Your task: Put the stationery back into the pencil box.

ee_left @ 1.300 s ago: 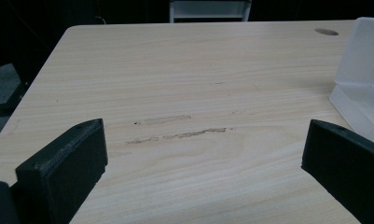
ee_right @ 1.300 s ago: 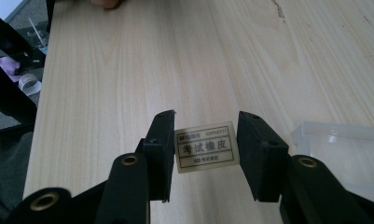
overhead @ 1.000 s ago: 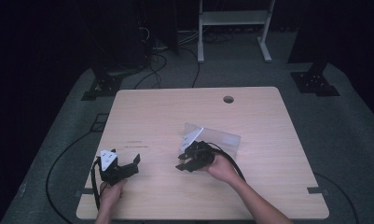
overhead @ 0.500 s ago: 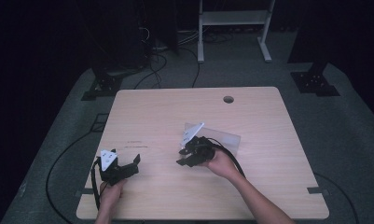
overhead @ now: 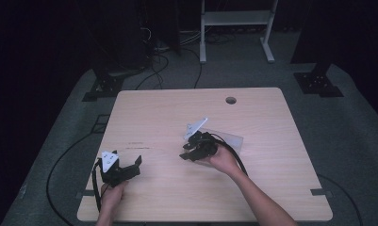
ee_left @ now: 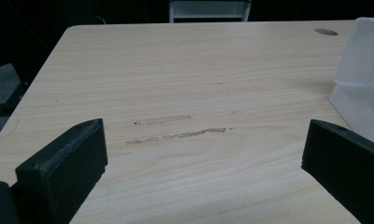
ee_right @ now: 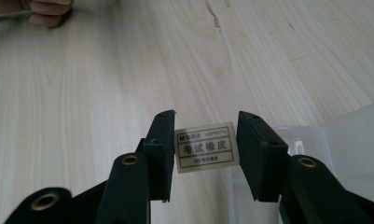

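I had the right gripper (ee_right: 205, 154) closed on a small labelled eraser (ee_right: 206, 147), its fingers (ee_right: 160, 149) pressing the eraser's two short ends and carrying it just above the open clear plastic box (ee_right: 348, 135) that lay on the surface (overhead: 271, 117). From the high view the right gripper (overhead: 196, 146) sat over the near-left edge of that box (overhead: 231, 139), with my hand behind it. I judged the step in hand to be lifting the eraser out of the box, or else lowering it in; the pictures did not let me tell which. Either way the next move called for a steady carry with the grip held firm, as the eraser was caught only by its ends. The left gripper (overhead: 123, 169) rested near the front left corner, its fingers (ee_left: 63, 163) spread wide with nothing between them. What the box held besides, I could not make out: its walls were translucent and cut off at the frame edge.
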Tool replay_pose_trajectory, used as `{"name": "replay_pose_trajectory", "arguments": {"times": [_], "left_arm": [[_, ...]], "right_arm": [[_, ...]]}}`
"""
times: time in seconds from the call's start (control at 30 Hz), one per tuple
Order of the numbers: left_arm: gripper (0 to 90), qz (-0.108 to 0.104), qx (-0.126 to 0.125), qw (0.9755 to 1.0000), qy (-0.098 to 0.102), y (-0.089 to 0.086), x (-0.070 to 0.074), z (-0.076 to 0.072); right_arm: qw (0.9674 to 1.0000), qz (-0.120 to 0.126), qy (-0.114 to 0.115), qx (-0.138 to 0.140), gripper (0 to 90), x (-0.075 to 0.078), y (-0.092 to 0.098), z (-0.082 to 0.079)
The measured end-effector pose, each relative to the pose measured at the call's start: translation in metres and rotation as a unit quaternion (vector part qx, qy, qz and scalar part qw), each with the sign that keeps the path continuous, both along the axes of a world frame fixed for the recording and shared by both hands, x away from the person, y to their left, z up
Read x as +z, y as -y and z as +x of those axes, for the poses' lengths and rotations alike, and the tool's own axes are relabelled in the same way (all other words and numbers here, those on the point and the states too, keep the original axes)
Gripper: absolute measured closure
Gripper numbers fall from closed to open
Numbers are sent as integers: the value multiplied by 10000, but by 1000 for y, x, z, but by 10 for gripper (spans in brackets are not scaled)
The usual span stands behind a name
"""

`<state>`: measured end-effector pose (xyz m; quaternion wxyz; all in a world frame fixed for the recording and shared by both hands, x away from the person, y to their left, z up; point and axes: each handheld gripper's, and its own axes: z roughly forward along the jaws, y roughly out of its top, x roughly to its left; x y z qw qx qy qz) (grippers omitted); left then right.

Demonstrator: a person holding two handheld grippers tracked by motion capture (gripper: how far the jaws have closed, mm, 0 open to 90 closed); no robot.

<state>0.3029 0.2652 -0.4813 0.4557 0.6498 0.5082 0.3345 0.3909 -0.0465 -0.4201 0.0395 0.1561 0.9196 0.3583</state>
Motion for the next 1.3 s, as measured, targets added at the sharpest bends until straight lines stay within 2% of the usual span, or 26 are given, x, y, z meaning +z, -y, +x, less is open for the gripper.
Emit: {"name": "replay_pose_trajectory", "arguments": {"times": [0.17,0.33,0.43,0.8,1.3], "left_arm": [[0,-13,2,10000,1,0,0,0],[0,11,-4,10000,-10,0,0,0],[0,11,-6,10000,-11,0,0,0],[0,3,-12,10000,-2,0,0,0],[0,0,1,10000,5,0,0,0]], "right_arm": [[9998,-40,-18,-176,578,-4,2,9],[9997,-91,48,-220,578,-6,3,16],[9995,-111,12,-301,578,-8,2,21],[9990,-219,-23,-402,578,-15,-2,30],[9981,-196,-155,-570,576,-27,-1,41]]}}
